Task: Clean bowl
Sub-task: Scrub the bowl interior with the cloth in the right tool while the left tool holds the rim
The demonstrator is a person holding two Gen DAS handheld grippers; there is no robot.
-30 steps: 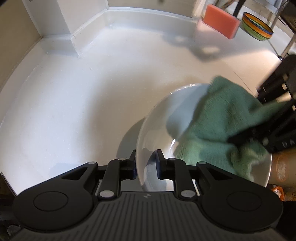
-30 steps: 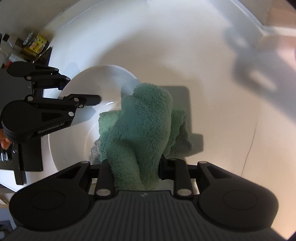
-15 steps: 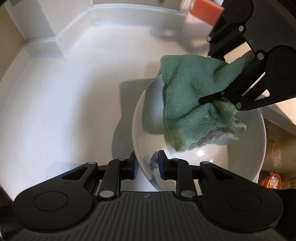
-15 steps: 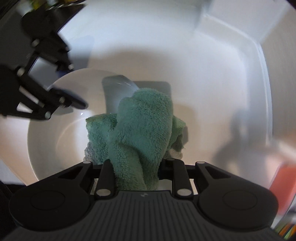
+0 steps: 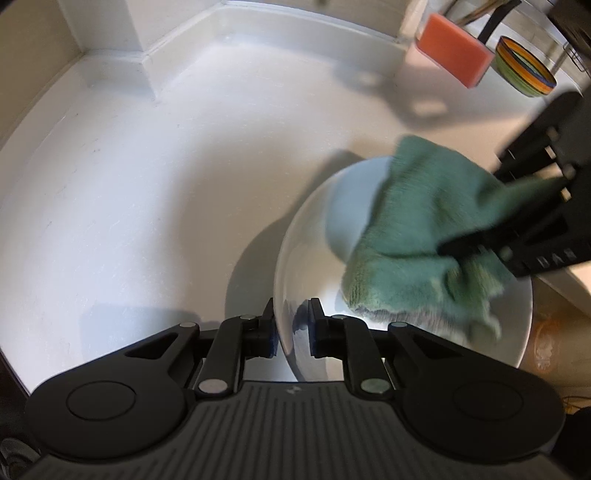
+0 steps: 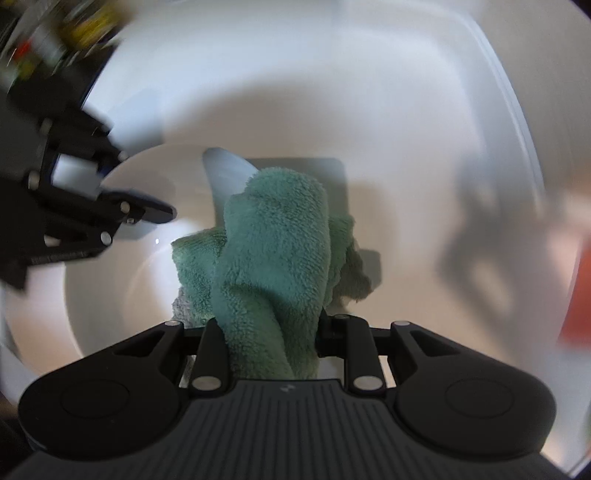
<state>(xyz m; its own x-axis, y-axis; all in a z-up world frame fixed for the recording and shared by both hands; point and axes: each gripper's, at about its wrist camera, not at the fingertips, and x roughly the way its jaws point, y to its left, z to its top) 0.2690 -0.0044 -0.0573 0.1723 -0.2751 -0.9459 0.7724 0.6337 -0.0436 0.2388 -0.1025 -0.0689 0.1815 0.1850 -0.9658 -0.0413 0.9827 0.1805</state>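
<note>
A white bowl point(image 5: 303, 258) stands tilted over a white basin floor. Its near rim lies between the fingers of my left gripper point(image 5: 292, 325), whose jaws are closing onto the rim, one pad outside and one inside. My right gripper point(image 6: 273, 328) is shut on a bunched green cloth point(image 6: 273, 251). The cloth point(image 5: 417, 229) hangs into the bowl and rubs its inner wall on the right side, under the right gripper point(image 5: 480, 212). In the right wrist view the left gripper point(image 6: 133, 184) straddles the rim of the bowl point(image 6: 122, 288) at the left. The picture there is blurred by motion.
The white basin point(image 5: 147, 184) has a raised edge and a stepped corner point(image 5: 144, 62) at the back. An orange sponge point(image 5: 454, 55) and a striped, many-coloured bowl point(image 5: 524, 66) sit at the back right. Blurred bottles point(image 6: 74, 29) stand beyond the basin.
The right gripper has swept the cloth from the bowl's far rim round to its right side. The bowl has tipped more onto its side. The left jaws have narrowed on the rim.
</note>
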